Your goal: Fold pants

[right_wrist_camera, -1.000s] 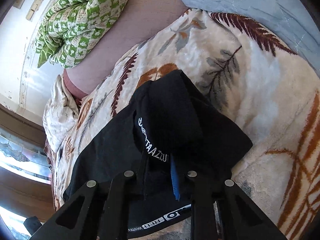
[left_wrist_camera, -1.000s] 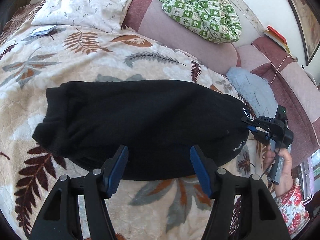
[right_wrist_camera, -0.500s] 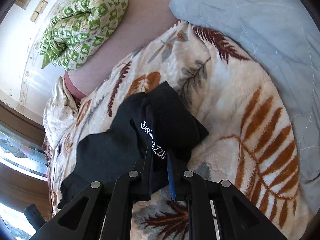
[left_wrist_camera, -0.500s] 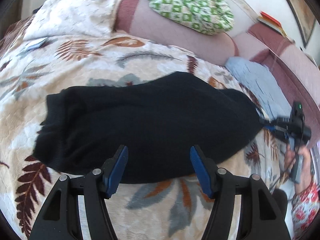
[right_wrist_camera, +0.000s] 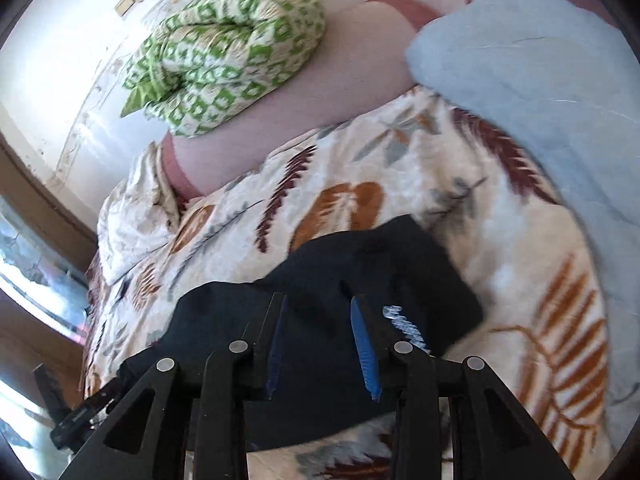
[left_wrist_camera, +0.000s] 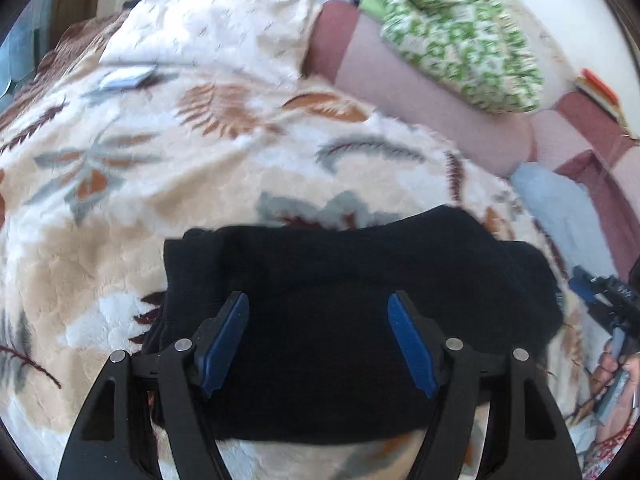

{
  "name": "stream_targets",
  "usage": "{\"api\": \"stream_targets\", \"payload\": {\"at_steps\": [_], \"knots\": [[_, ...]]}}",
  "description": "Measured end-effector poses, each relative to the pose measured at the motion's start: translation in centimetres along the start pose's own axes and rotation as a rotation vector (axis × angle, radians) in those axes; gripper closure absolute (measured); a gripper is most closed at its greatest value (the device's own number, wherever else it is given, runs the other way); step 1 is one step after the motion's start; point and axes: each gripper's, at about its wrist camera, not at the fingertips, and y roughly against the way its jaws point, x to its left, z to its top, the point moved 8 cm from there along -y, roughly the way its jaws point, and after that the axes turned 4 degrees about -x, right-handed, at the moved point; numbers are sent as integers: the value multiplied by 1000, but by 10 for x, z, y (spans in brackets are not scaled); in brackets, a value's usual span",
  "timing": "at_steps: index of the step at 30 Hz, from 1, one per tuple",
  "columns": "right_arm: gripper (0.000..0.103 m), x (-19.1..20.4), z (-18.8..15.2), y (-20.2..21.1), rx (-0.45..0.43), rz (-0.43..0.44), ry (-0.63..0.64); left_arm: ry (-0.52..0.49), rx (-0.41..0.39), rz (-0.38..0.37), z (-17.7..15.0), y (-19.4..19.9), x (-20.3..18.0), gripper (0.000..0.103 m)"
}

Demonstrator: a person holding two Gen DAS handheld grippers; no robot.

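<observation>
The black pants (left_wrist_camera: pixel 352 280) lie folded in a wide band on a leaf-patterned blanket (left_wrist_camera: pixel 160 184). My left gripper (left_wrist_camera: pixel 318 336) is open and empty, its blue pads over the near middle of the pants. In the right wrist view the pants (right_wrist_camera: pixel 360 264) show white lettering (right_wrist_camera: pixel 404 326) near one end. My right gripper (right_wrist_camera: pixel 320 344) is open just over that end, with nothing between its pads. It also shows in the left wrist view (left_wrist_camera: pixel 596 292) at the pants' right end, held by a hand.
A green checked quilt (left_wrist_camera: pixel 456 32) lies on a pink headboard cushion (left_wrist_camera: pixel 400 84) at the back. A cream pillow (left_wrist_camera: pixel 216 28) is at the back left. A light blue cloth (right_wrist_camera: pixel 540 72) lies beyond the pants' right end. A small booklet (left_wrist_camera: pixel 124 78) lies near the pillow.
My right gripper has opened and let go of the pants' end, which now lies on the blanket. My left gripper has moved forward over the pants, still open.
</observation>
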Motion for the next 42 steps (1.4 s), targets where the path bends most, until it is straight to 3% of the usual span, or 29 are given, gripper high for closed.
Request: {"api": "stream_targets", "payload": {"at_steps": [5,6,8,9,10,16,20,26,27,28,29,32,33,34,36,39,42], "knots": [[66,17,0,-79,175,76,26,12,-10,-23,-8,-7,9,32],[66,11,1,-93,199,47,27,7,-12,-24,-9,-7,9,32],[73,-13,9,-112,195,-78,48,-8,-19,-24,-10,-8,8,32],[83,-27,13,-118,190,-116,25,-21,-24,-22,-12,-9,8,32],[103,-37,15,-122,190,-128,-8,-32,-29,-20,-13,-8,7,32],[103,-56,21,-122,140,-186,-73,-48,-49,-36,-16,-6,7,32],[103,-55,26,-119,123,-159,-149,-30,-51,-82,-17,0,11,32],[103,-61,41,-77,58,-207,-118,-49,-66,-76,-12,20,14,32],[99,-70,46,-66,39,-273,-107,-44,-78,-63,-9,25,16,32],[88,-78,50,-54,21,-353,-77,-36,-91,-47,-6,31,20,32],[88,-85,54,-42,2,-416,-40,-25,-104,-40,-4,38,23,32],[66,-87,52,-20,-12,-391,-20,-4,-130,-29,1,50,31,32],[48,-81,47,-13,-12,-358,-11,-3,-130,-14,0,50,35,31],[37,-74,42,-9,-16,-336,1,0,-126,-2,-1,49,38,31],[36,-52,22,-2,-12,-259,49,15,-113,15,-6,47,45,31],[36,-25,-18,-9,62,-188,126,41,-83,34,-18,41,55,31],[36,-25,-58,-29,150,-222,197,47,-51,60,-28,34,64,32]]}}
